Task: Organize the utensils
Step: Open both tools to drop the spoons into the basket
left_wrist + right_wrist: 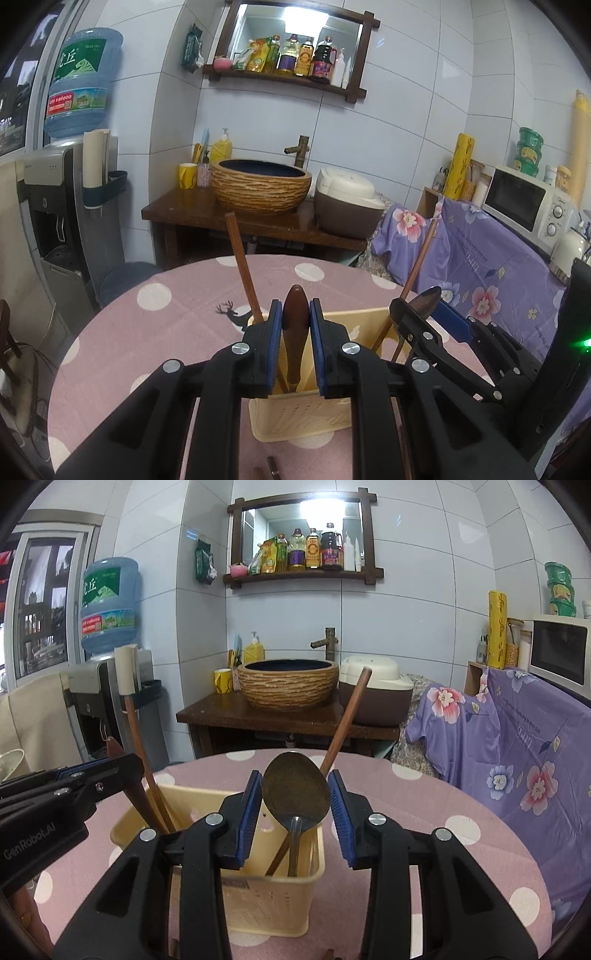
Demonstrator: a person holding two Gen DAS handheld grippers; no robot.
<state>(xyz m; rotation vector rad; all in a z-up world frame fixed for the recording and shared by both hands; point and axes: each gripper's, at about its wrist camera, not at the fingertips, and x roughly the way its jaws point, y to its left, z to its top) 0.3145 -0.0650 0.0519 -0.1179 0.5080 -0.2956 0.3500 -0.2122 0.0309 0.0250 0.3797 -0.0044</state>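
- My left claw (pixel 295 332) clamps the wooden spoon (pixel 294 325), stiff and light, over the caddy (pixel 295 417).
- My right claw (pixel 295 812) grips the metal spoon (pixel 295 786) by its slippery bowl.

Wooden spoon (pixel 295 325) and metal spoon (pixel 295 790) stand bowl-up in the cream holder (pixel 255 904).

A round table (pixel 424 812) under a pink dotted cloth (pixel 147 332) carries a cream utensil bin (pixel 258 904).

My cream utensil basket (pixel 258 897) stands on a pink tablecloth (pixel 424 812) with white dots. Behind the basket, a purple floral cloth (pixel 517 746) hangs; my pads (pixel 251 805) are blue.
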